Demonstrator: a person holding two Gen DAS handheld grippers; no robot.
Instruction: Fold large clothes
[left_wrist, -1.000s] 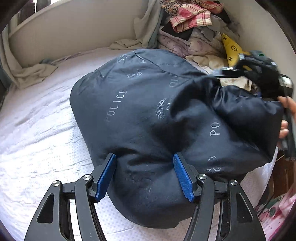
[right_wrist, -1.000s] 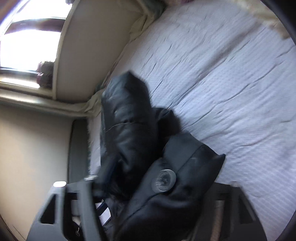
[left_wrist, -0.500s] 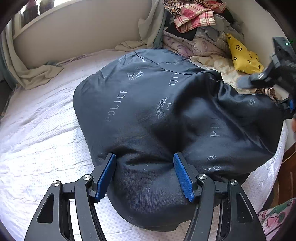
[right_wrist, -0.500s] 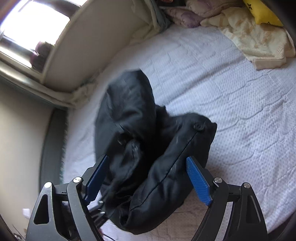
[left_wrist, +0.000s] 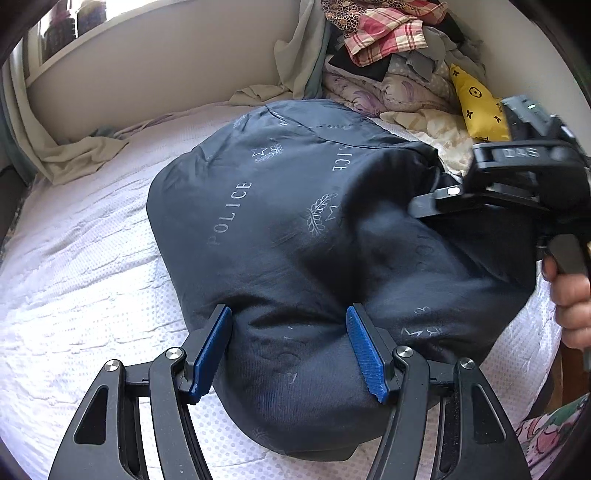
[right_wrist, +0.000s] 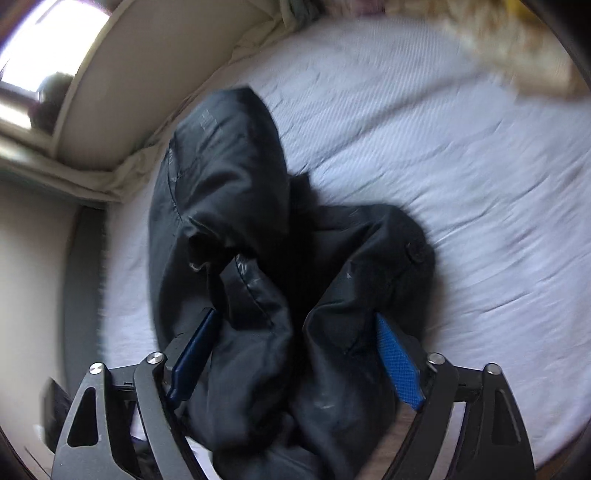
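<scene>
Leftmost, a beige cloth (left_wrist: 70, 155) lies crumpled where the white bedsheet (left_wrist: 85, 295) meets the pale wall. Next along, near the middle of the bed, sits the dark padded jacket (left_wrist: 295, 221), bunched into a rounded mound with its lining outward, pale "POLICE" lettering and leaf emblems printed across it. The jacket rests on the sheet and reaches the near edge of the bed.

At that near edge the left gripper (left_wrist: 290, 350) has a thick roll of the jacket between its blue pads (left_wrist: 212, 350); both pads press into the fabric and dent it, so these jaws are clenched on the garment.

Beyond the jacket, toward the far right corner, a pile of clothes (left_wrist: 391, 40) is heaped against the wall, a red plaid piece on top, with a yellow patterned pillow (left_wrist: 476, 99) just beside it.

Farthest right, the right gripper (left_wrist: 436, 201) reaches into the jacket's upper right side, carried by a hand (left_wrist: 569, 291) at the frame's edge. Its own view, blurred, shows two dark folds of the jacket (right_wrist: 258, 277) bunched between its blue pads (right_wrist: 399, 362). The right gripper (right_wrist: 295, 354) has its jaws closing, and both pads lie against the fabric, grasping it.
</scene>
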